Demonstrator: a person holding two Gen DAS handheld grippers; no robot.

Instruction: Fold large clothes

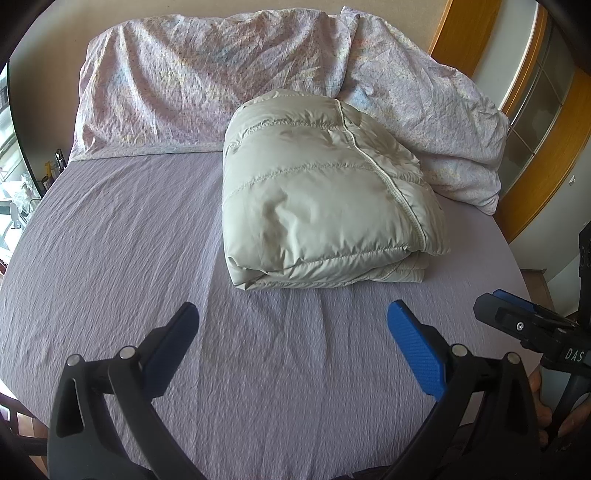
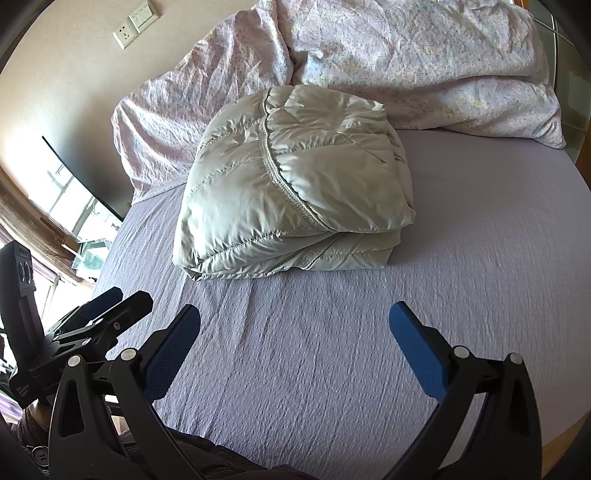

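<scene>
A pale grey-green puffer jacket [image 1: 325, 192] lies folded into a thick, rounded bundle on the bed [image 1: 110, 240], which is covered by a wrinkled lilac sheet. In the left wrist view the bundle sits at about 1 o'clock from the left gripper [image 1: 291, 347]; in the right wrist view it sits at about 11 o'clock from the right gripper [image 2: 295, 347]. Its zipper seam runs in a curve over the top layer, and stacked folded edges show along its near side. Behind it, from 10 to 2 o'clock, a crumpled floral duvet [image 1: 192, 81] is bunched up against the wall, and the jacket's far edge touches it.

Both grippers hover above bare sheet, well apart from the jacket. Each has its jaws spread wide open, holding nothing. A power socket [image 2: 125, 35] is on the wall at 10 o'clock in the right wrist view.
</scene>
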